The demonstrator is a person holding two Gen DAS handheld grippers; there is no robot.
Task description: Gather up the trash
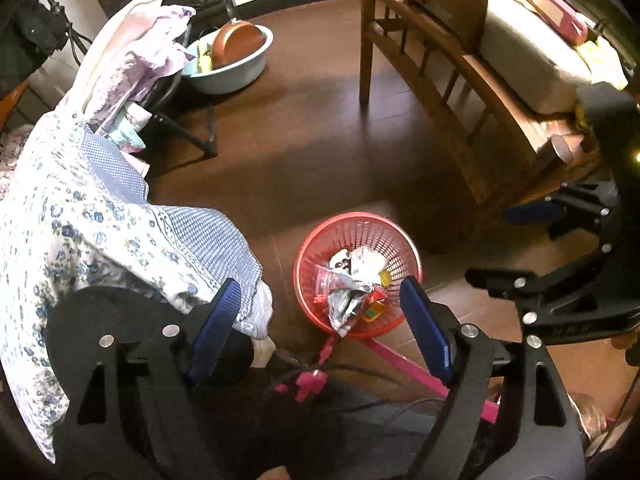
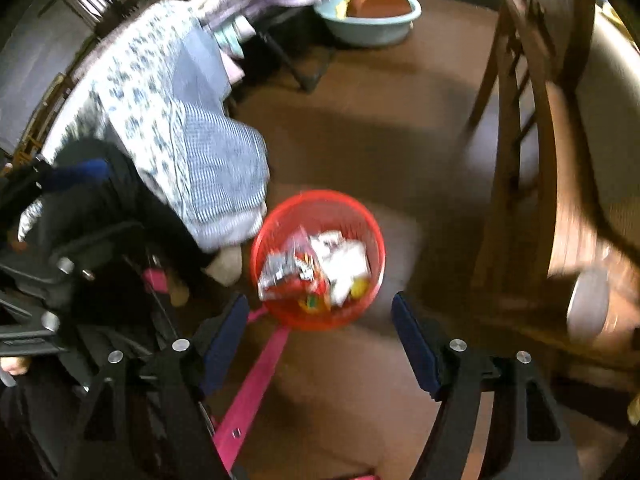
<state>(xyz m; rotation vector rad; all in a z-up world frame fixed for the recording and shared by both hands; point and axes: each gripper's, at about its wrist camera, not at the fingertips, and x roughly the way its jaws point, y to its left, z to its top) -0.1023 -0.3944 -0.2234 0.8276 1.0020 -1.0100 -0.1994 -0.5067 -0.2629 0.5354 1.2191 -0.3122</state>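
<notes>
A red mesh basket (image 1: 308,248) stands on the brown floor and holds trash. A crumpled silver foil wrapper (image 1: 346,305) lies on top, with white printed wrappers (image 1: 362,259) and a yellow scrap behind it. My left gripper (image 1: 320,284) hangs above the basket's near side, open, with nothing between its blue pads (image 1: 216,328). The right wrist view is blurred. It shows the same basket (image 2: 360,216) with its wrappers (image 2: 316,268) just beyond my right gripper (image 2: 320,300), which is open and empty. The right gripper (image 1: 560,280) also shows at the right of the left view.
A floral and checked blanket (image 1: 80,200) hangs at the left, close to the basket. A wooden bench (image 1: 472,92) with a cushion stands at the right. A teal basin (image 1: 236,72) with a copper pan sits at the back. A pink bar (image 1: 404,364) crosses the floor under the grippers.
</notes>
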